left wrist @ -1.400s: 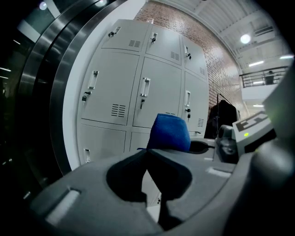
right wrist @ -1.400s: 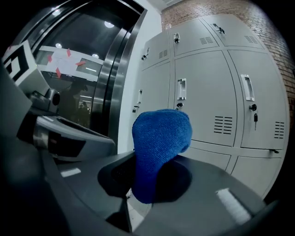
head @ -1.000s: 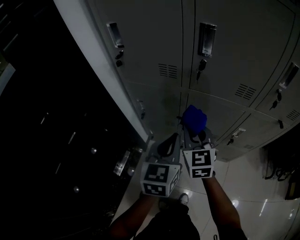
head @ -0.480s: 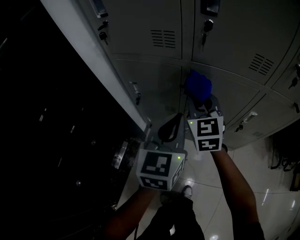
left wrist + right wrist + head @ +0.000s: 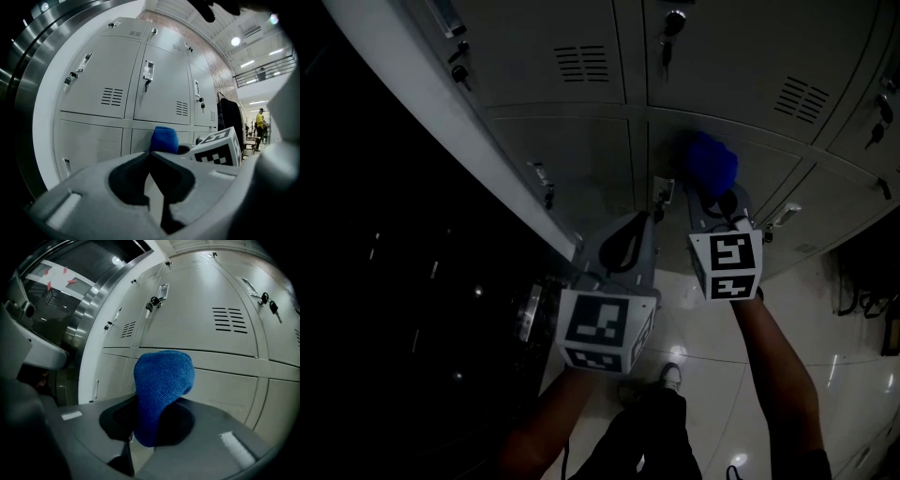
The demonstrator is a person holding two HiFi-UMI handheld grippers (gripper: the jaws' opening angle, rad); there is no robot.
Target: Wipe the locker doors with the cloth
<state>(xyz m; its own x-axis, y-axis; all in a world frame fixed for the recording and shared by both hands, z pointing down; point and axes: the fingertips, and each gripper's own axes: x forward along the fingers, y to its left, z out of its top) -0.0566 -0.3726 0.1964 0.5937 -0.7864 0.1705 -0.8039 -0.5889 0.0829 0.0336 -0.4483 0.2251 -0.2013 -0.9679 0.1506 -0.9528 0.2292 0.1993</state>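
Nearest the head camera, low in the frame, are my two forearms, each ending in one marker cube [image 5: 605, 328], so two cubes in all.

Left hand-held gripper [image 5: 642, 225]: centre of the frame. Its own view shows the jaws pressed together tip to tip with nothing between them [image 5: 151, 154]. I judge it is parked just beside the working tool so that it stays out of the wiping path.

Right hand-held gripper [image 5: 712, 202]: right of centre, reaching slightly farther up the frame. Its jaws pinch the one blue cloth [image 5: 161, 380], which bulges past the tips as a rounded wad. This hold probably lets the fabric, not the jaw plastic, meet the painted metal.

The cloth [image 5: 712, 161] lies over the upper part of a lower-row locker door [image 5: 750, 178], just below the seam with the row above. I cannot tell whether it is touching the door or only just beside it. From the left gripper view the same wad [image 5: 164, 139] rises just beyond that tool's closed tips.

Farthest are the grey lockers across the top of the frame. Two rows are in view, with about three doors partly visible in each. Two vent grilles [image 5: 581, 61] show, and several keys hang in the locks. Glossy floor tiles [image 5: 825, 375] fill the lower right.

I judge wiping is in progress, with most panels yet to be covered.
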